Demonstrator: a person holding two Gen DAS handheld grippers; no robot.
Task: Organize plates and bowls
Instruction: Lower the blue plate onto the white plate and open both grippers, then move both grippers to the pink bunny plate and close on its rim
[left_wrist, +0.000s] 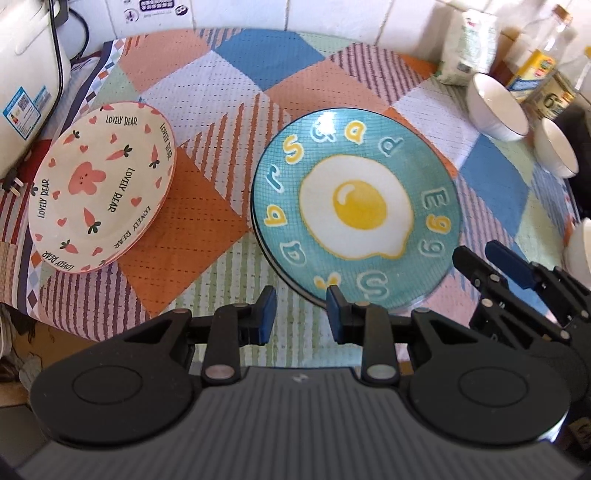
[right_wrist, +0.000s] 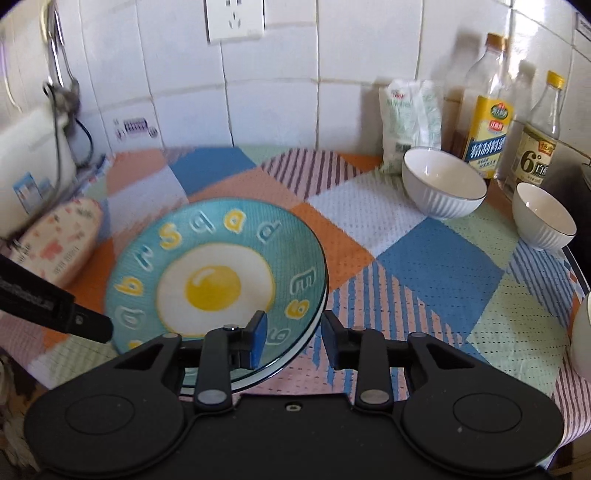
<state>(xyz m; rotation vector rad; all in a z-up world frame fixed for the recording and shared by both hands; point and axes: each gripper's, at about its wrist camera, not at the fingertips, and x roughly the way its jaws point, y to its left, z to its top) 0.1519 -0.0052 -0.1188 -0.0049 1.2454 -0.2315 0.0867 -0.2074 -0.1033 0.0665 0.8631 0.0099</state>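
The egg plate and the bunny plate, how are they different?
The egg plate is teal with a fried egg in the middle; the bunny plate is cream with a pink bunny and carrots. The egg plate sits near the middle of the checked cloth; the bunny plate sits at the cloth's left side. The egg plate's letters are yellow and white; the bunny plate's are black. Both are round, and each tops a stack.

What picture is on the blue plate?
A fried egg with a yellow yolk, ringed by letters, on the teal plate. Clearest in the left wrist view.
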